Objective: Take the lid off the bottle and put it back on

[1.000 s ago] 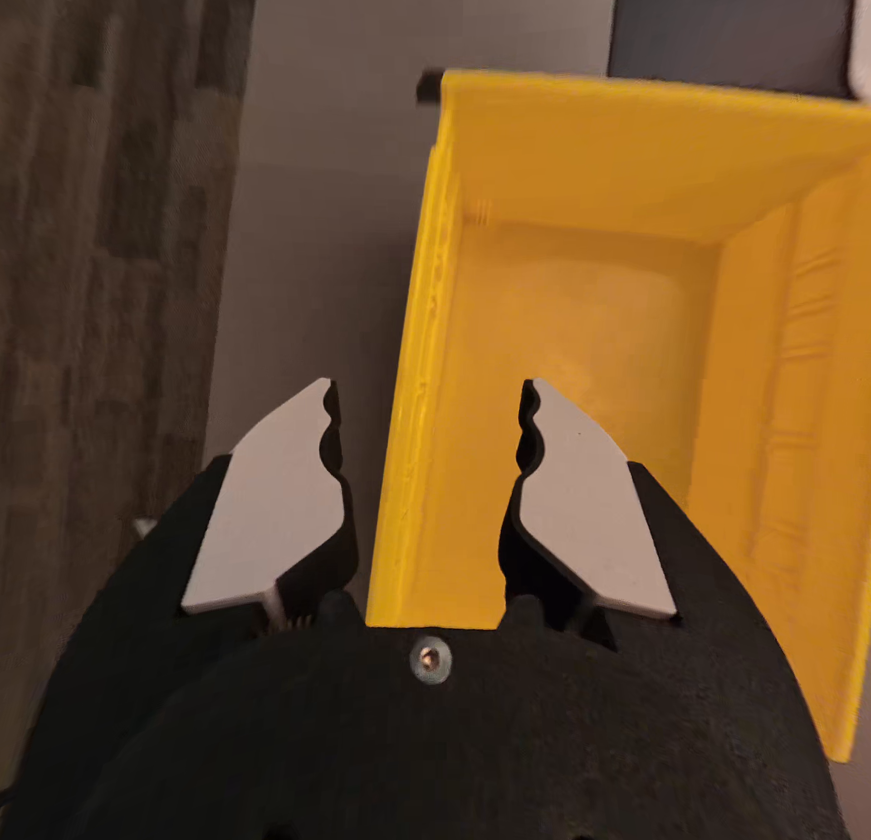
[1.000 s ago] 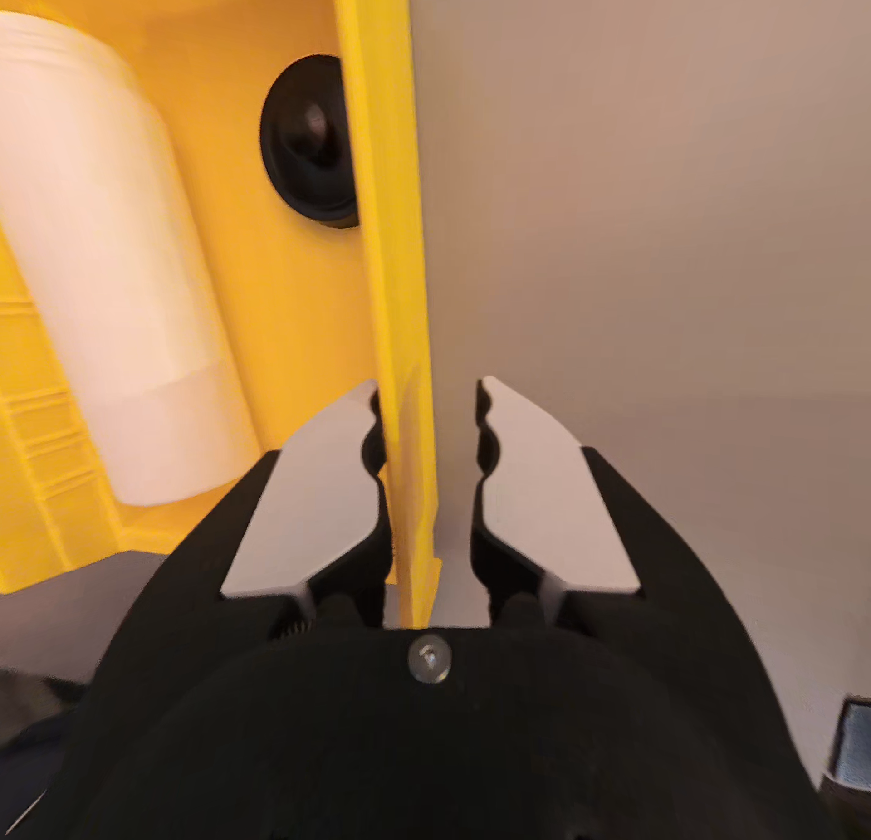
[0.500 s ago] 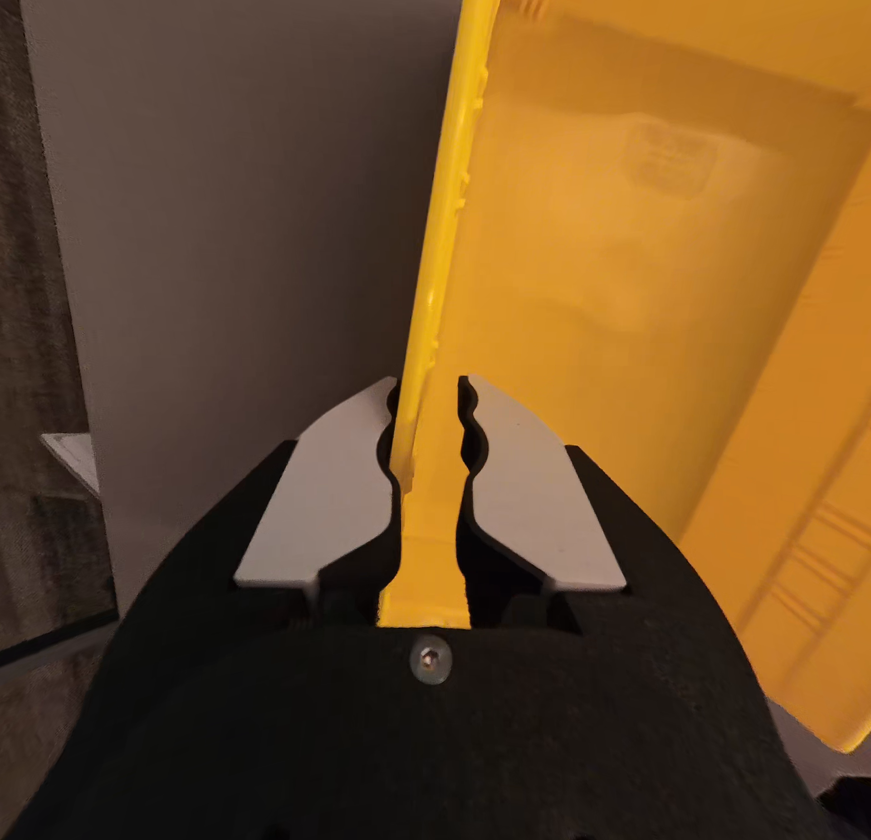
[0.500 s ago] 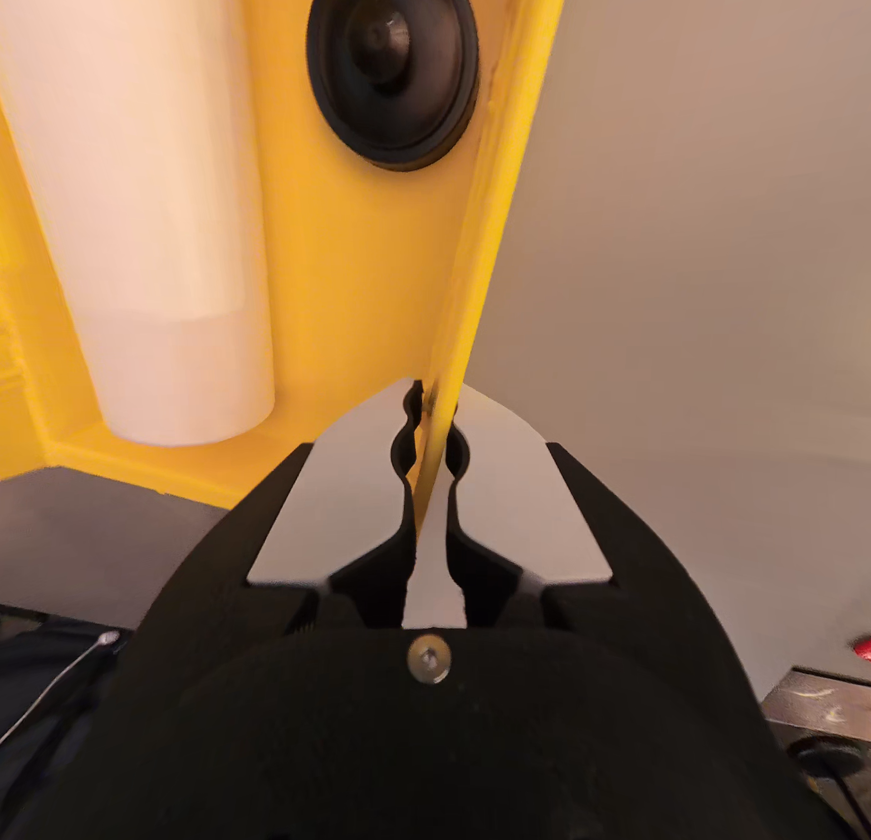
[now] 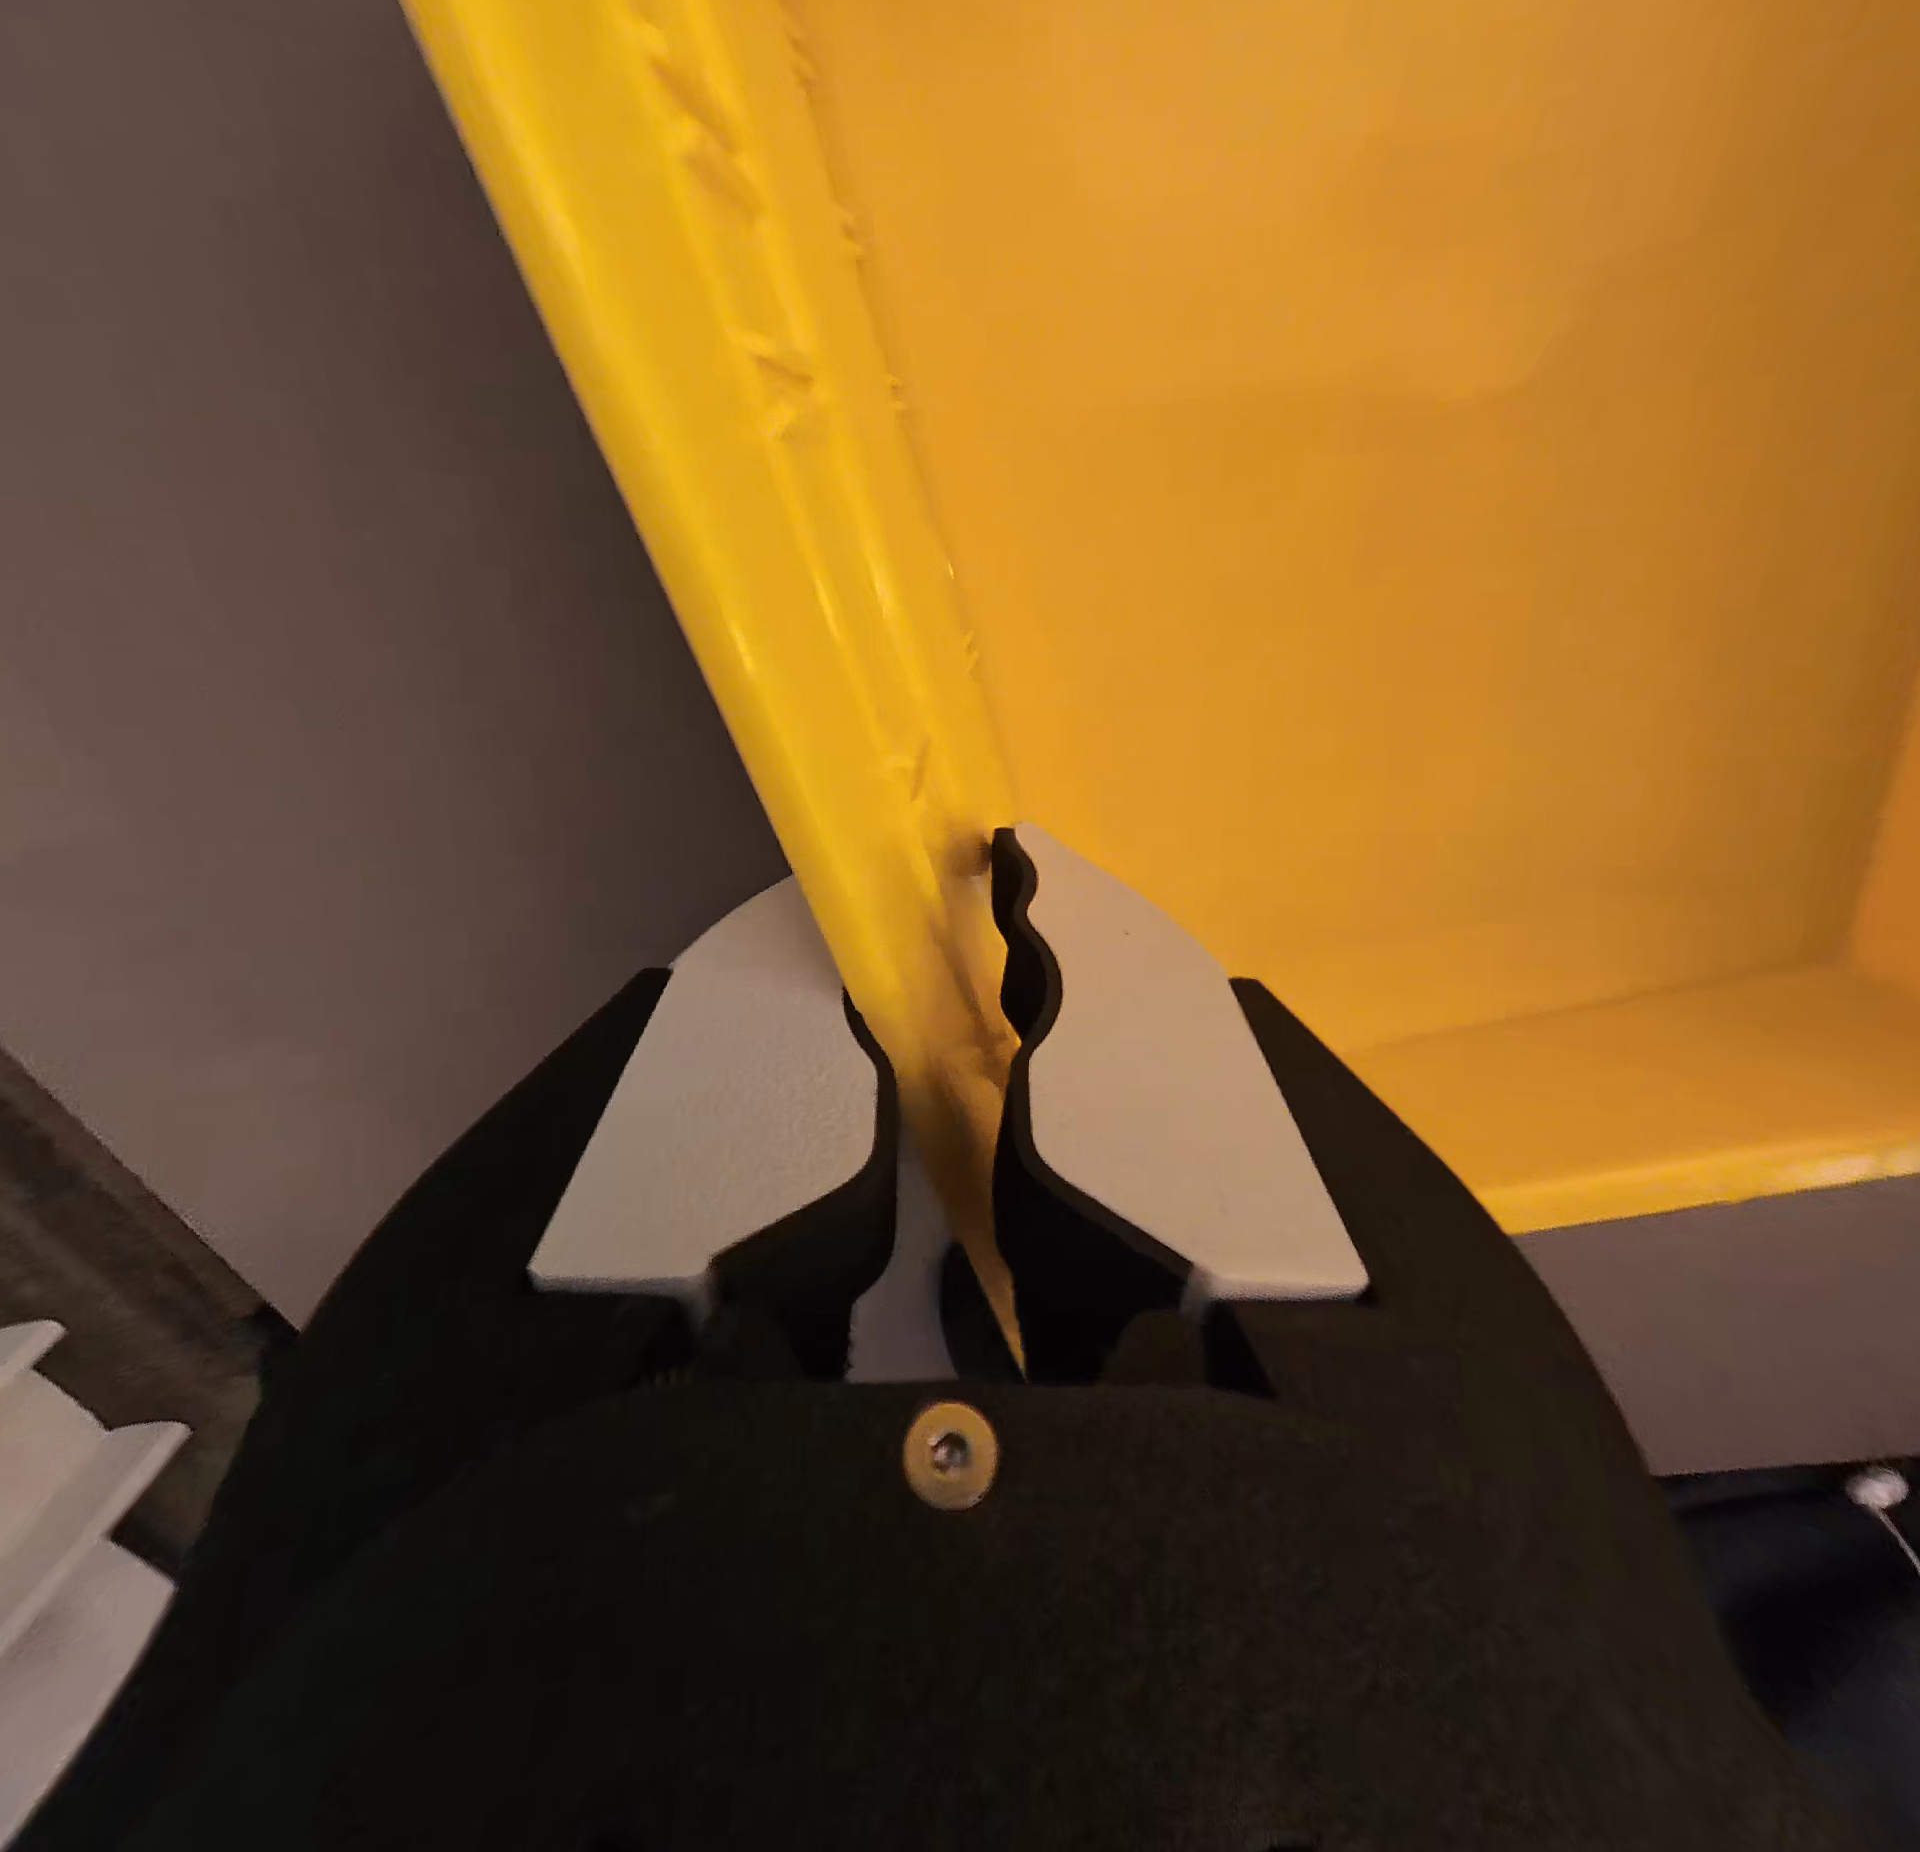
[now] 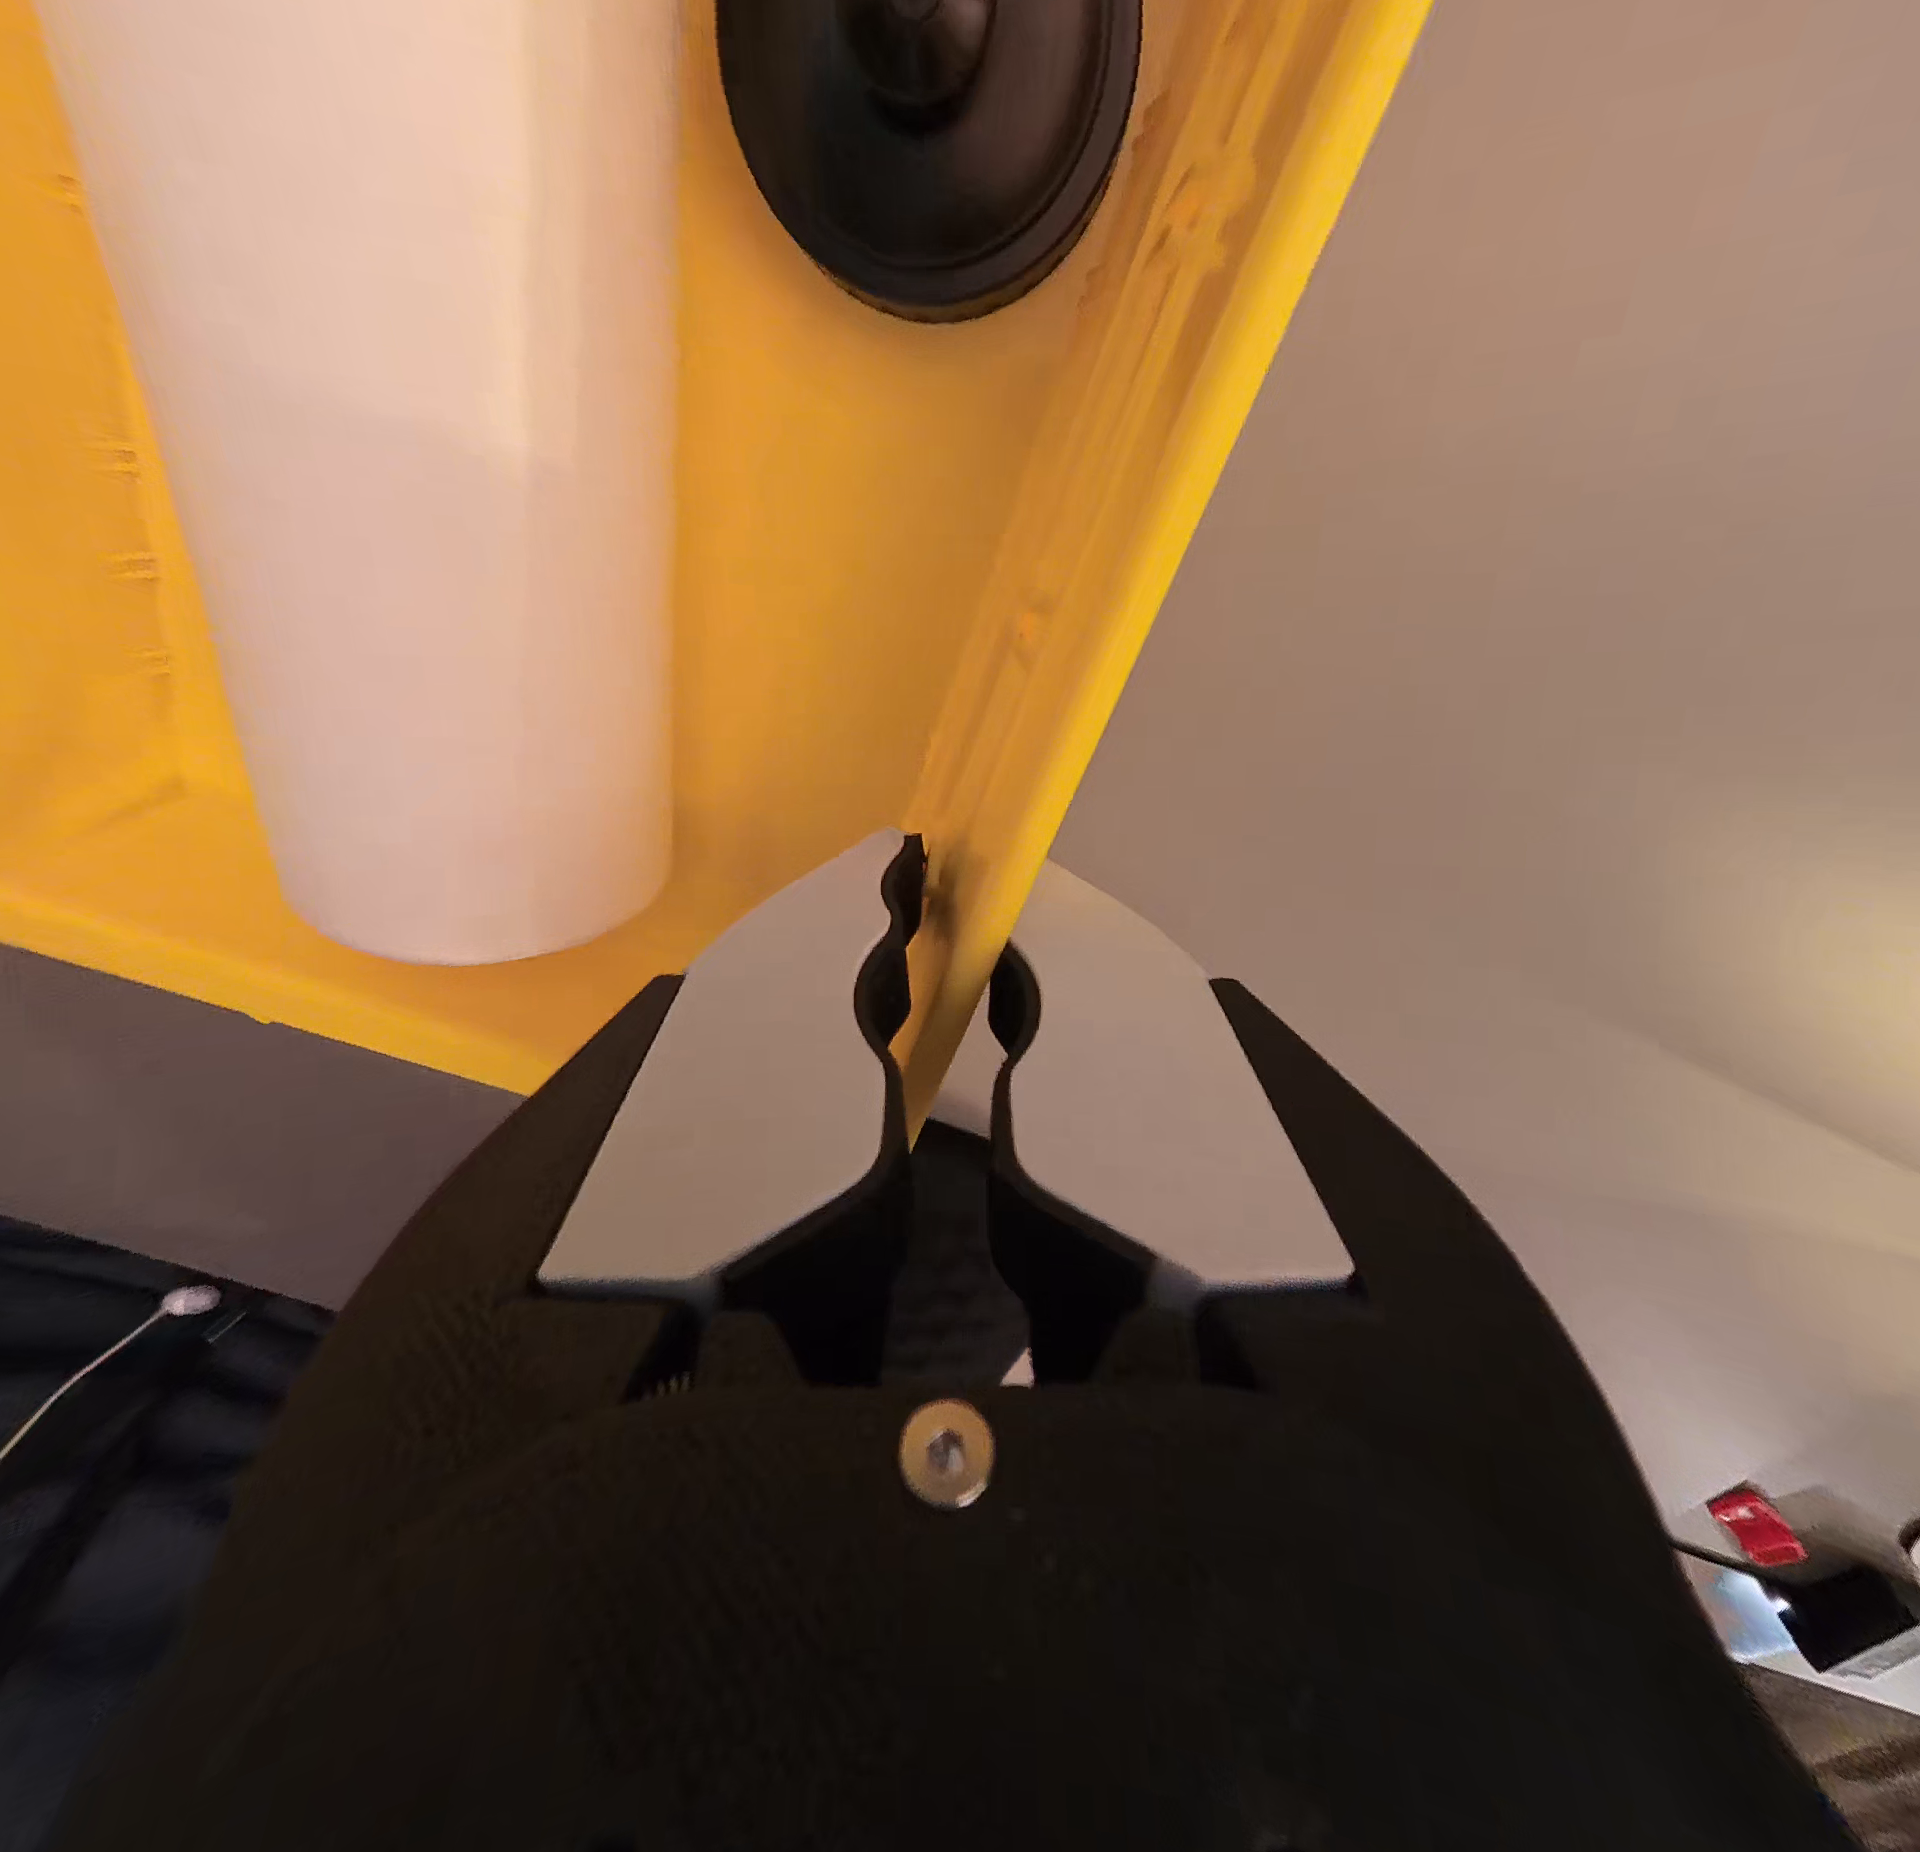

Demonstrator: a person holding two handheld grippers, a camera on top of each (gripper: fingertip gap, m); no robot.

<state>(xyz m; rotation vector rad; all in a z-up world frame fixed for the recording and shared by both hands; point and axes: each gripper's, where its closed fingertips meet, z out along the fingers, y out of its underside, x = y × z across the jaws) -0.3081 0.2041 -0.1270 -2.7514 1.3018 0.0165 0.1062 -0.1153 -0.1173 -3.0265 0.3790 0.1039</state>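
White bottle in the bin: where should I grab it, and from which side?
Probably across the middle of its body. The white bottle lies on its side in the yellow bin, so come from above through the open top, one finger on each long side of it.

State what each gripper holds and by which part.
Left gripper clamps the yellow bin's side rim; right gripper clamps its opposite side rim. Neither touches the white bottle or black lid.

The yellow bin (image 5: pixel 748 472) looked like smooth, glossy moulded plastic with ribbed rims. The bottle (image 6: pixel 395 431) was matt, white and plastic-looking; the black lid (image 6: pixel 925 109) had a slight sheen. The gripper fingers (image 5: pixel 1164 1106) carried smooth matt grey plates on rough black bodies, above a shiny metal screw (image 5: pixel 949 1484).
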